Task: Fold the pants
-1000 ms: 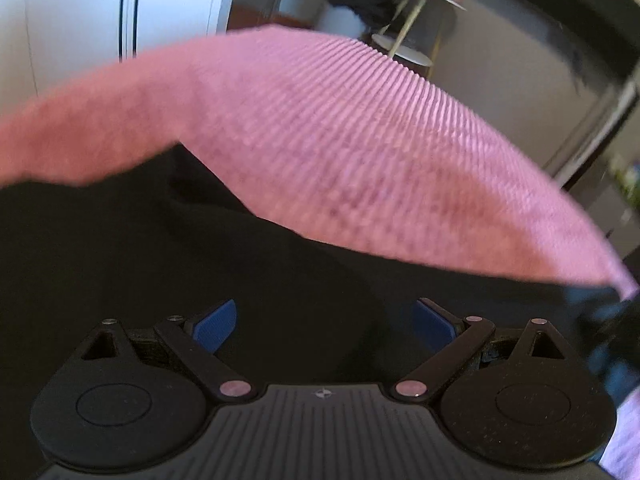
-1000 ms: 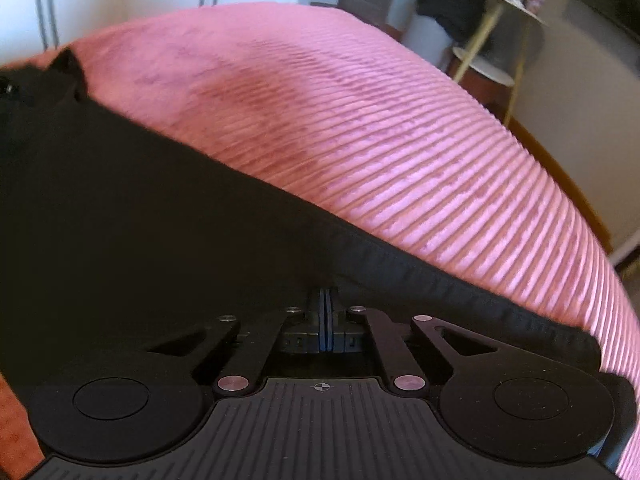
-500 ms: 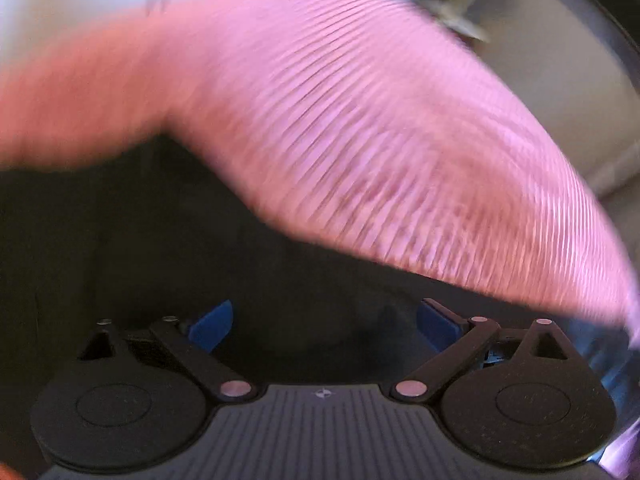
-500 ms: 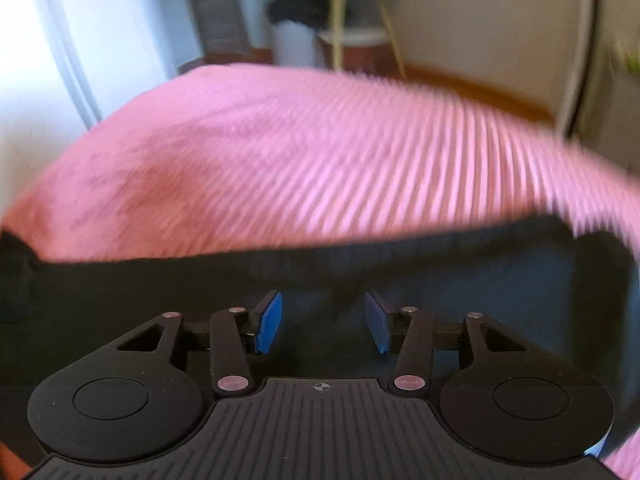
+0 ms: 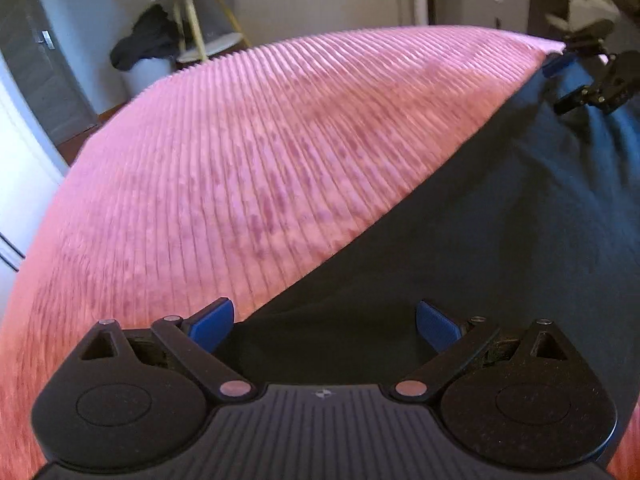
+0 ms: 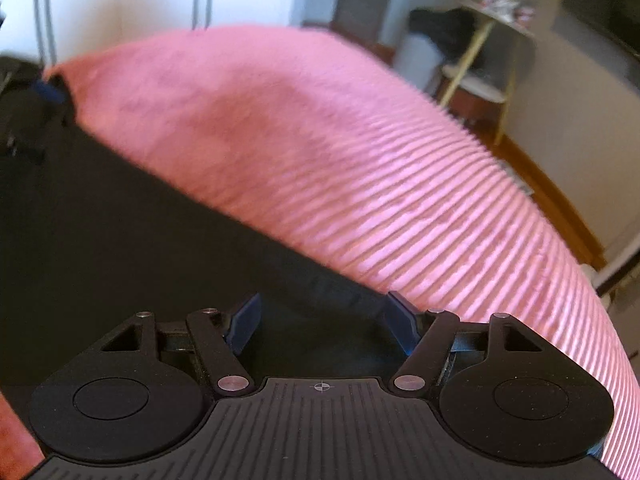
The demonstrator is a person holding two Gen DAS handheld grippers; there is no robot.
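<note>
Hovering released over the dark pants [image 5: 500,220] on the pink ribbed bedspread [image 5: 260,160], left tongs [image 5: 325,326] spread wide, right tongs [image 6: 322,326] opening with nothing clamped, risking a crooked fold from dragged cloth.

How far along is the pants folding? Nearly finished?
Hard to say. The dark pants lie flat on the pink ribbed cover, straight edge showing. Nothing is in hand: the left gripper is open, and the right gripper is opening above the cloth. Any remaining folds can't be judged.
</note>
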